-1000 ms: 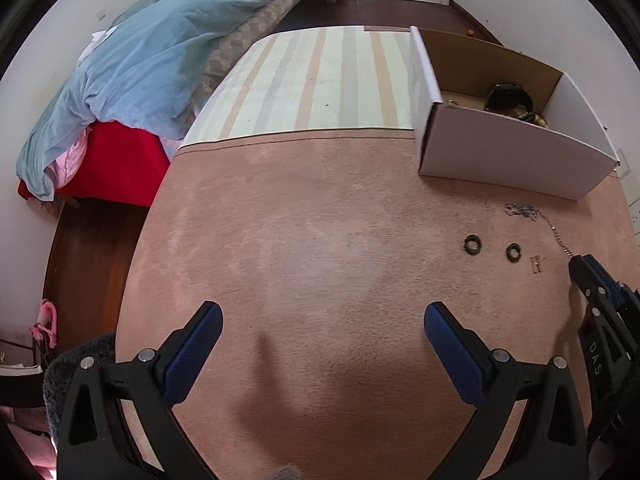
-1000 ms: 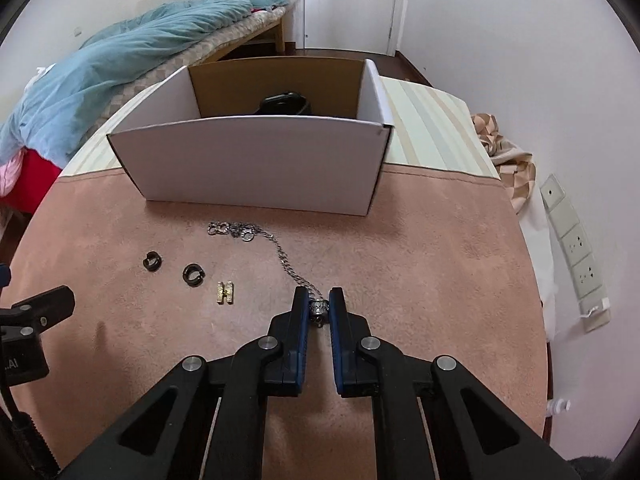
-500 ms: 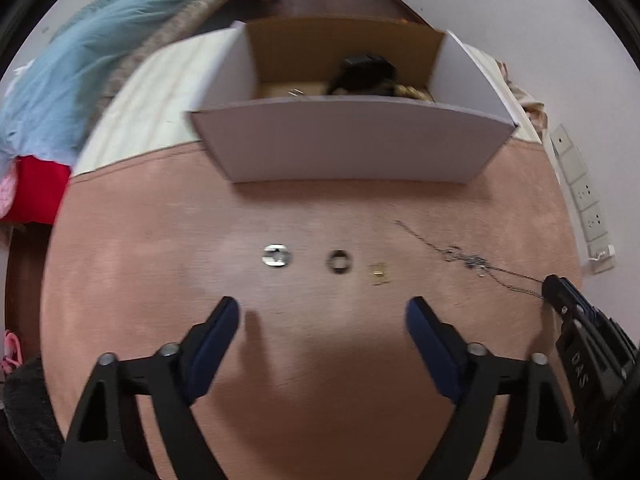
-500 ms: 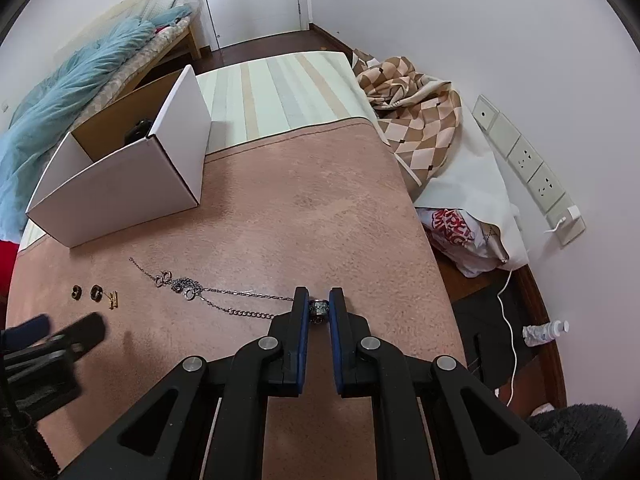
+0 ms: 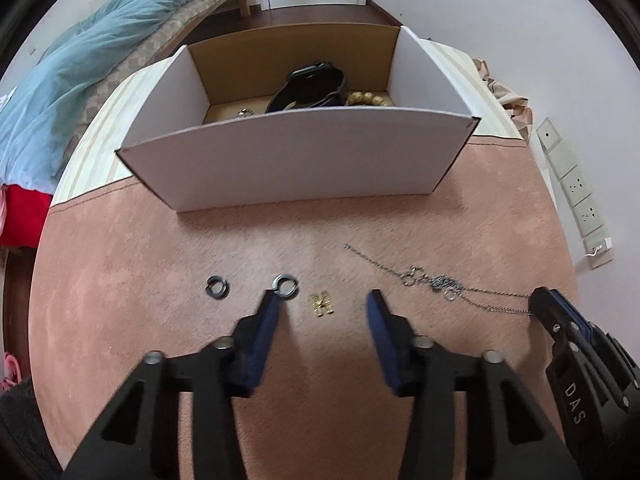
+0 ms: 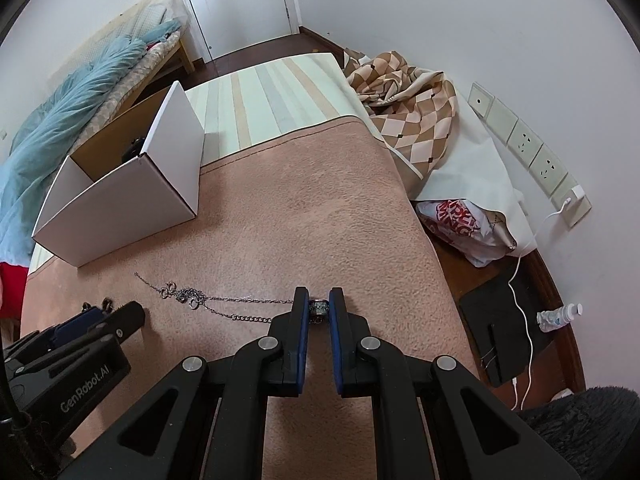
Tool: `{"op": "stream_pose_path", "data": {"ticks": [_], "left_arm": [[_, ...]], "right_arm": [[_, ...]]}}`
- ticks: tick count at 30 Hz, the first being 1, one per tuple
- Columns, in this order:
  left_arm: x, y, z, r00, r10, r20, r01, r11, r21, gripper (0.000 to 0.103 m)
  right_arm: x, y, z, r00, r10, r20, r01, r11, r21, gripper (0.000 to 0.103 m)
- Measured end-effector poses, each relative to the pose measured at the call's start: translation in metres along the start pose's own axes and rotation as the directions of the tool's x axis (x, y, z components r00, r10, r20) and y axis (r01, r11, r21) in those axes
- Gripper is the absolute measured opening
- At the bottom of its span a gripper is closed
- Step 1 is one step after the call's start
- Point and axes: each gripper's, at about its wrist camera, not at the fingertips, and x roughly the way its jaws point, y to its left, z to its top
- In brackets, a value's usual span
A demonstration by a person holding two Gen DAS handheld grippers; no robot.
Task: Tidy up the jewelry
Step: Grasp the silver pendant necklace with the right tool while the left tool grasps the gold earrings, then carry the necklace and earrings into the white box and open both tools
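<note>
My left gripper is open just above the pink blanket, its fingers either side of a small gold clasp. Two dark rings lie left of the clasp; the second one is at my left fingertip. My right gripper is shut on the silver bead end of a chain necklace, whose chain trails left across the blanket. The necklace also shows in the left wrist view. The white cardboard box behind holds a black strap item, gold beads and a small silver piece.
The box stands at the far left in the right wrist view. A checked cloth and a plastic bag lie off the bed's right edge, by wall sockets. A blue duvet lies on the other bed.
My left gripper swung right then came forward and down over the gold clasp, jaws narrowing a little. My right gripper drew the bead end rightwards, stretching the chain out.
</note>
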Motion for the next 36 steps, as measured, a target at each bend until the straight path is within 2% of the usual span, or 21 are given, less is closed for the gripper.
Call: {"op": "stream_pose_path", "data": {"ticks": [2, 4, 12, 20, 26, 30, 36], "left_arm": [[-0.001, -0.001, 0.0, 1.0, -0.007, 0.004, 0.007, 1.0, 0.004, 0.012], [-0.001, 0.002, -0.001, 1.0, -0.023, 0.004, 0.023, 1.0, -0.006, 0.005], [-0.008, 0.01, -0.01, 0.997, -0.077, 0.007, 0.078, 0.997, -0.027, 0.005], [-0.05, 0.02, -0.005, 0.991, -0.106, 0.078, 0.108, 0.994, -0.022, 0.005], [-0.092, 0.037, 0.016, 0.981, -0.138, 0.136, 0.141, 0.99, -0.017, 0.005], [-0.105, 0.051, 0.04, 0.967, -0.228, 0.113, 0.232, 0.973, -0.02, 0.005], [-0.117, 0.066, 0.08, 0.963, -0.234, 0.132, 0.231, 0.972, 0.034, 0.005]], "right_arm": [[0.0, 0.0, 0.0, 1.0, 0.001, -0.002, -0.001, 1.0, 0.002, 0.01], [0.0, 0.0, 0.0, 1.0, 0.0, -0.005, 0.0, 1.0, 0.007, 0.01], [-0.006, -0.004, 0.003, 1.0, 0.016, -0.007, -0.016, 0.999, 0.035, 0.01], [-0.047, 0.017, 0.016, 0.992, 0.115, 0.041, -0.115, 0.993, -0.012, 0.01], [-0.096, 0.041, 0.046, 0.97, 0.223, 0.094, -0.216, 0.973, -0.081, 0.01], [-0.126, 0.052, 0.075, 0.948, 0.291, 0.126, -0.28, 0.955, -0.1, 0.01], [-0.148, 0.073, 0.121, 0.92, 0.364, 0.142, -0.349, 0.929, -0.119, 0.01]]}}
